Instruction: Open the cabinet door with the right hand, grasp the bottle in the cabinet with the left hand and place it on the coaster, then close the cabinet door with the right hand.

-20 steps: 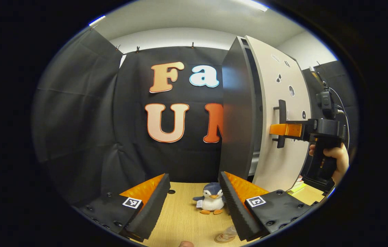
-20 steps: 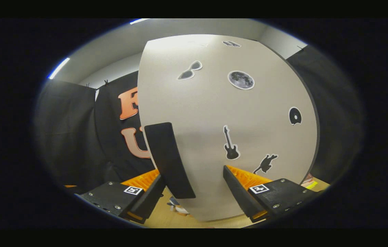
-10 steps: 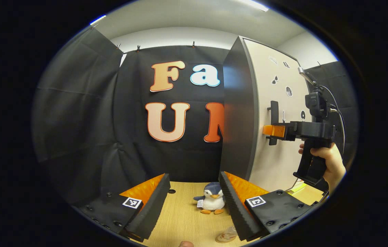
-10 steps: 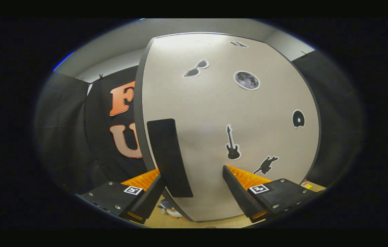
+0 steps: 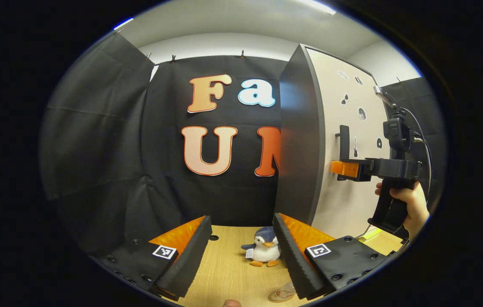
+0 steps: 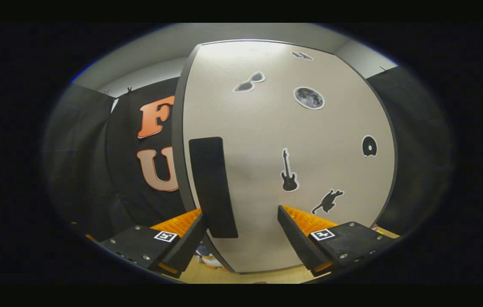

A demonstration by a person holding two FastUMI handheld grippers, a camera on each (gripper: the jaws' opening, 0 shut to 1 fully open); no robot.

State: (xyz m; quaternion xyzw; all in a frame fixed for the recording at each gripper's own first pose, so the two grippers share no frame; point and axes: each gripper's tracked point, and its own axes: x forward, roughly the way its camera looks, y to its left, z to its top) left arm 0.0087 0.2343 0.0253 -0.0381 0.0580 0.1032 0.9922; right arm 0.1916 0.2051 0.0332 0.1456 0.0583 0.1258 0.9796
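On the right of the left gripper view we see the cabinet door (image 5: 344, 200) flush against the dark cabinet (image 5: 299, 140), with no gap showing. The right gripper (image 5: 338, 168), held in a hand (image 5: 412, 202), reaches the door's black handle (image 5: 344, 143); we cannot tell whether it touches. In the right gripper view its fingers are spread apart, the handle (image 6: 212, 187) lying just beside the left finger and not pinched. Stickers mark the door (image 6: 267, 128): a guitar (image 6: 287, 170), a moon (image 6: 309, 97), sunglasses (image 6: 248, 82). The left gripper (image 5: 241, 251) hovers over the wooden table (image 5: 228, 273), fingers spread and holding nothing. Between them stands a plush penguin (image 5: 263, 250). A clear bottle (image 5: 282, 292) lies partly hidden by the right finger at the bottom edge.
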